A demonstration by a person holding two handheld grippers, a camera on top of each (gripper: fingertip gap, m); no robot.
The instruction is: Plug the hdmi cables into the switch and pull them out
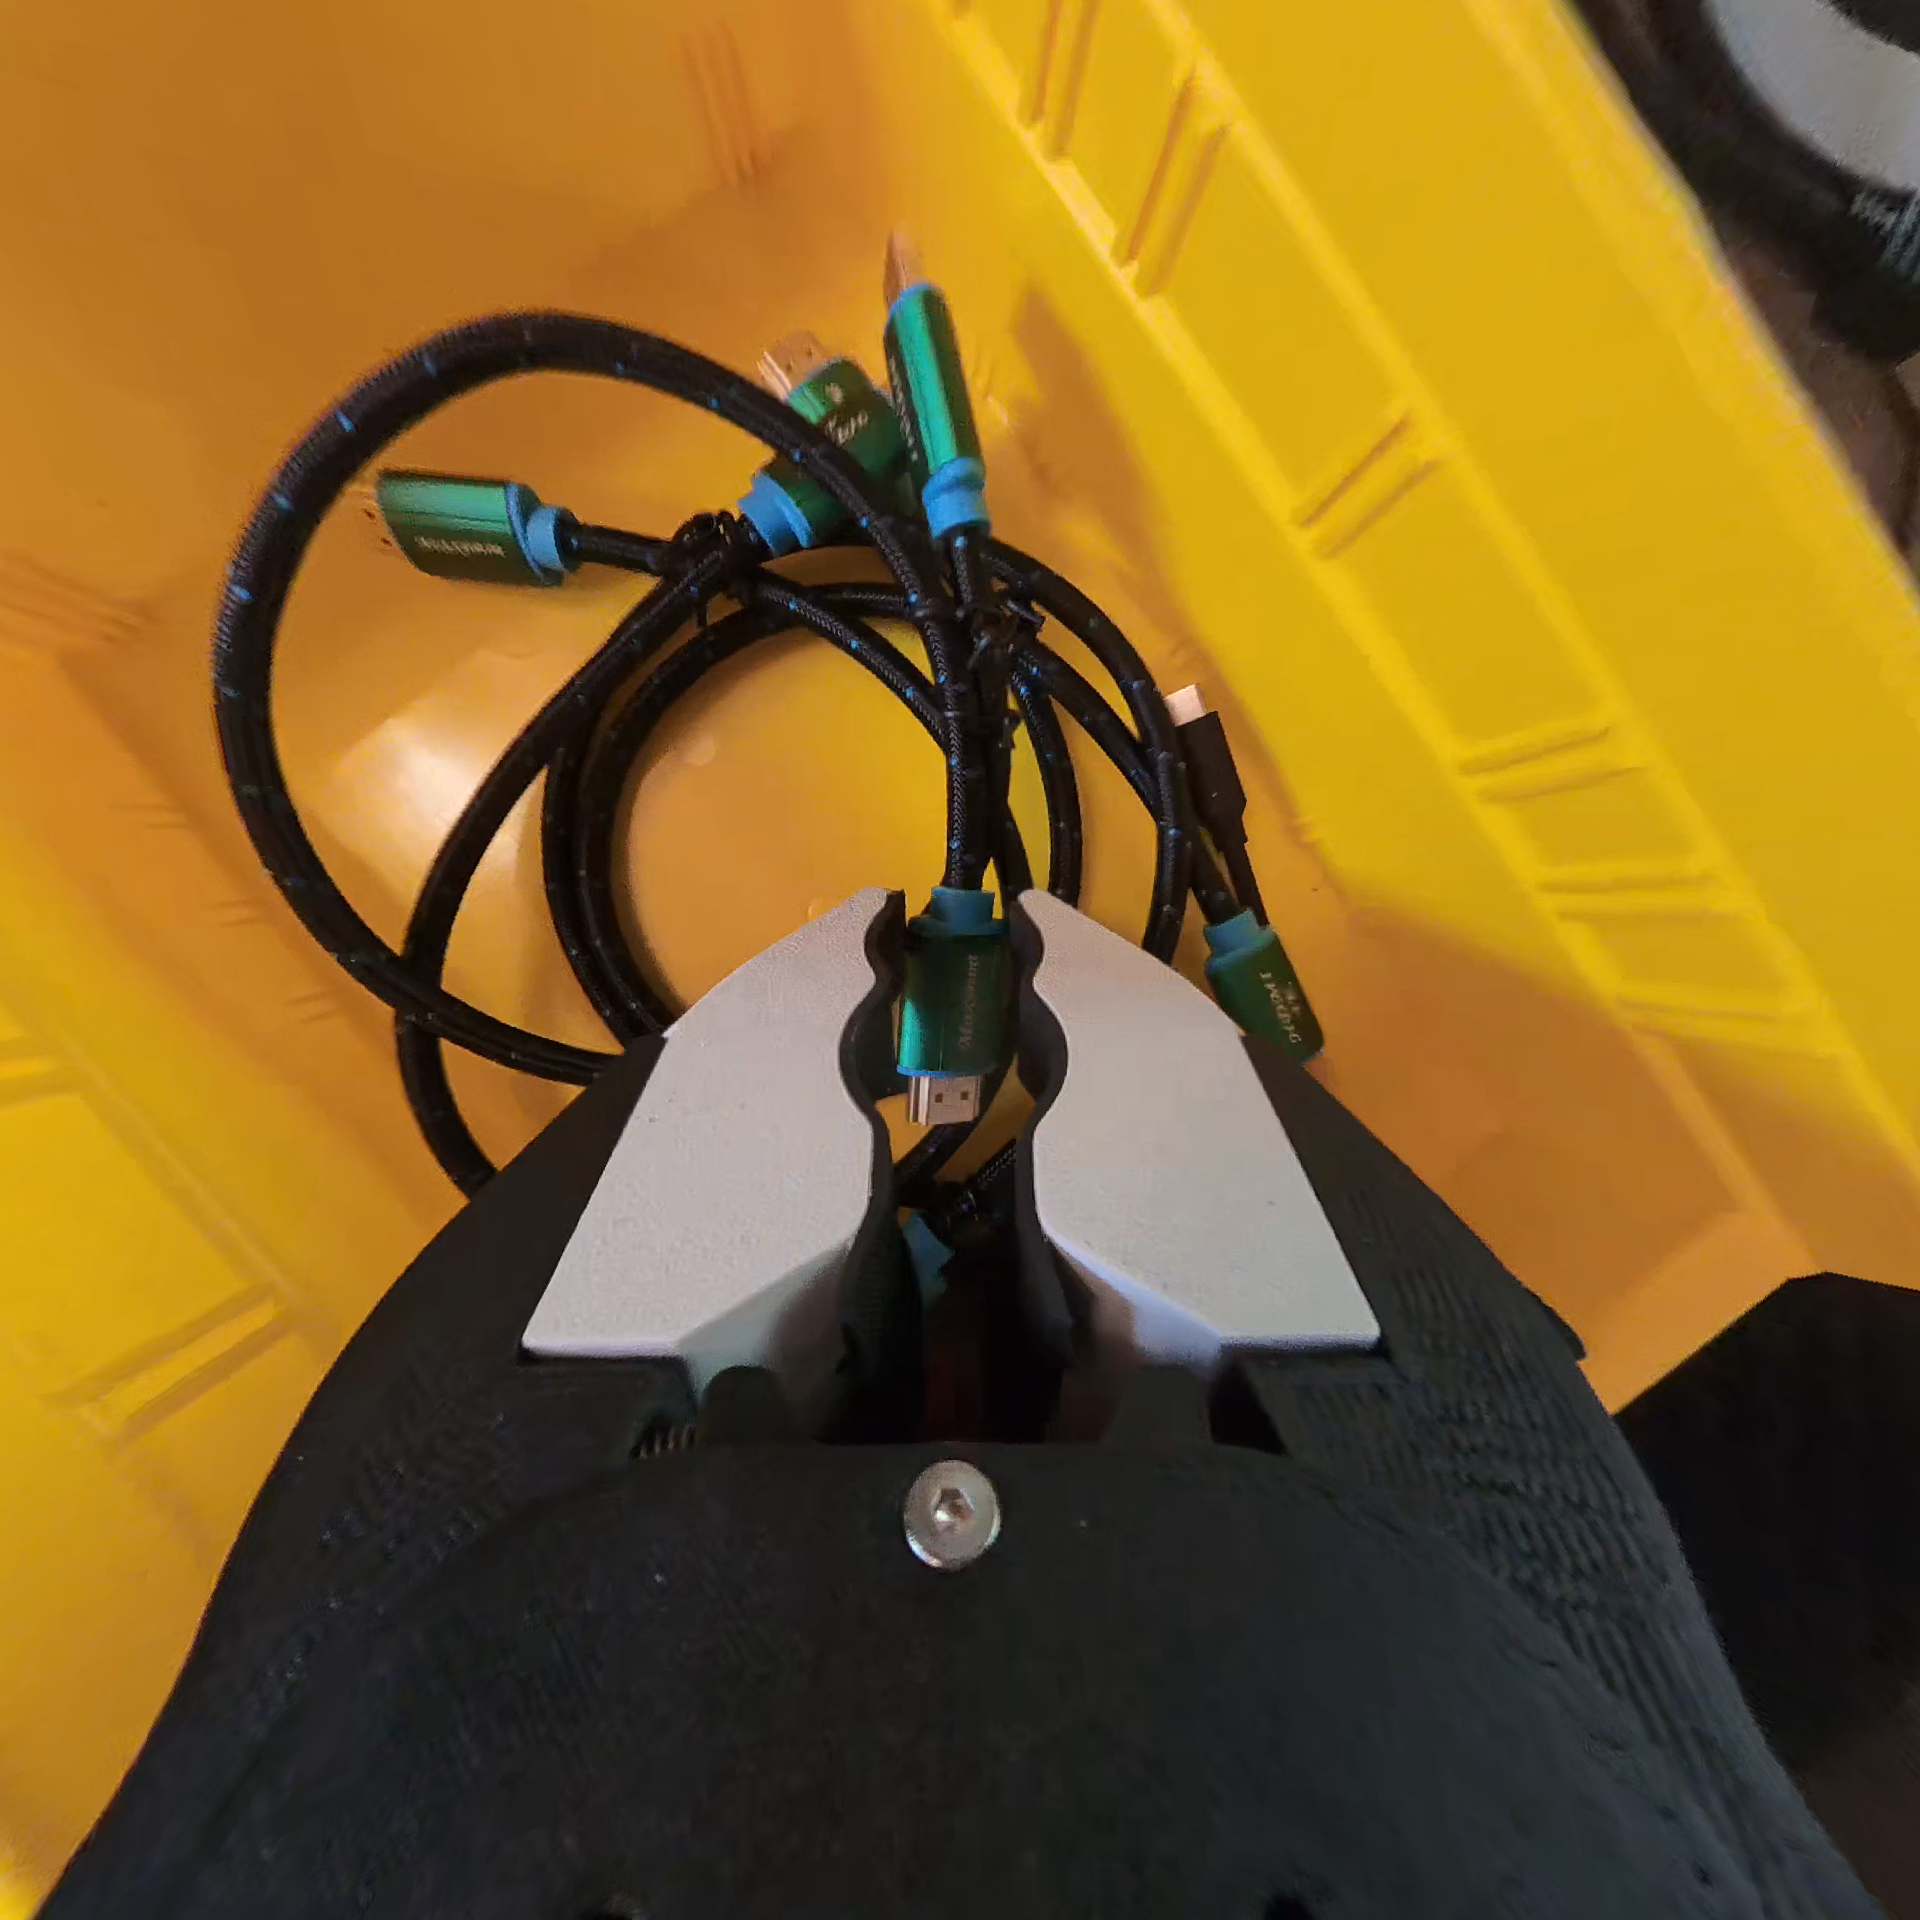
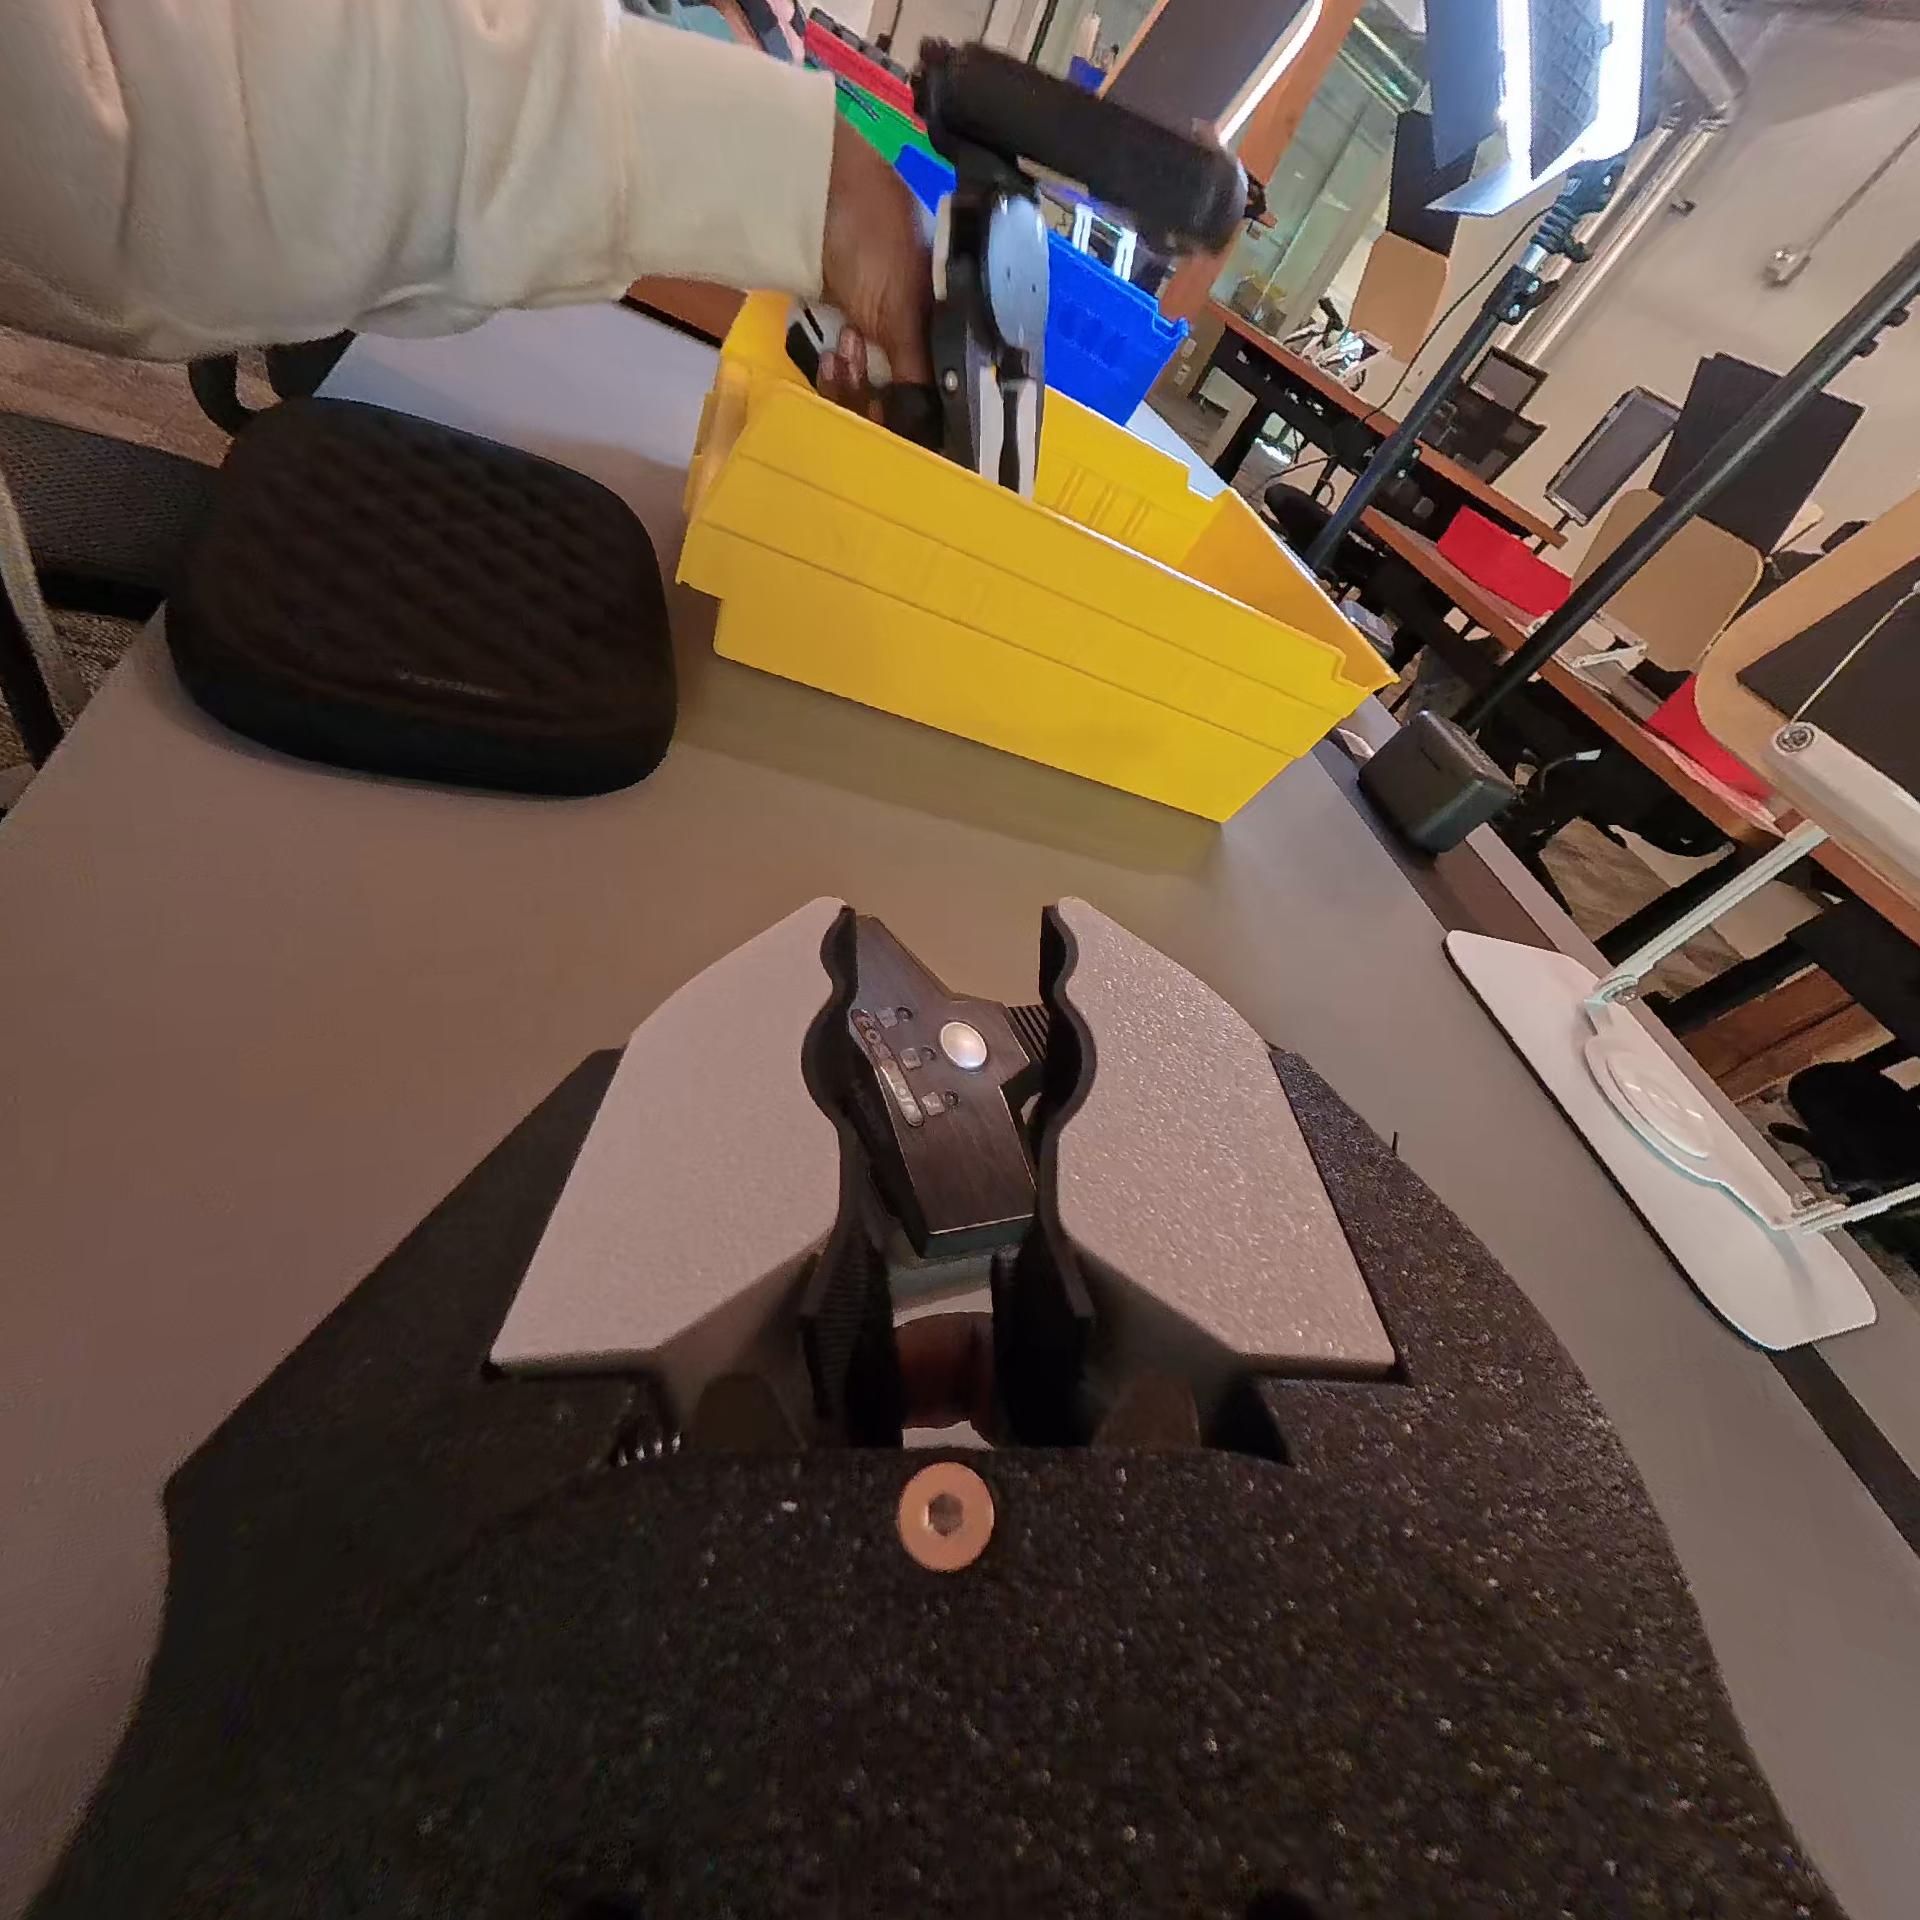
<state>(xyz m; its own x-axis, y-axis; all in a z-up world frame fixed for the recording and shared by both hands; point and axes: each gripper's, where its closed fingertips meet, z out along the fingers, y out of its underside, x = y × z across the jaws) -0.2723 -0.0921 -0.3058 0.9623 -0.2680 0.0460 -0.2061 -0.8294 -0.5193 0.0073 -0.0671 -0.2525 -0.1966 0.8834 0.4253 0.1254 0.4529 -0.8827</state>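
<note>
Two grippers, two jobs; I start with the left view. My left gripper (image 1: pixel 954 925) reaches down into the yellow bin (image 1: pixel 1351 520), and its fingers (image 1: pixel 769 1122) are closed around a green plug (image 1: pixel 951 1003). The plug sits between my fingertips with its metal end pointing back toward my palm and its blue collar just past the tips. I judge that grip is only for lifting it out, since the metal end would have to face away from me to enter a port. Beyond my fingertips lies the cable bundle (image 1: pixel 582 748), black braided loops tied together, with more green plugs fanned out at its far side and one just right of my right finger. A thin black connector (image 1: pixel 1205 758) lies beyond that finger too.

In the right view, my right gripper (image 2: pixel 940 925) waits low over the grey table (image 2: pixel 364 987), fingers clamped on the switch (image 2: pixel 935 1091). The small black box sits tilted between them, one corner poking out past the tips, its round button facing up. I hold it there so the ports stay steady for plugging, though I cannot see any ports from here. Far beyond my fingertips stands the bin, with my other gripper dipping into it. Left of it rests a black case (image 2: pixel 416 603).
</note>
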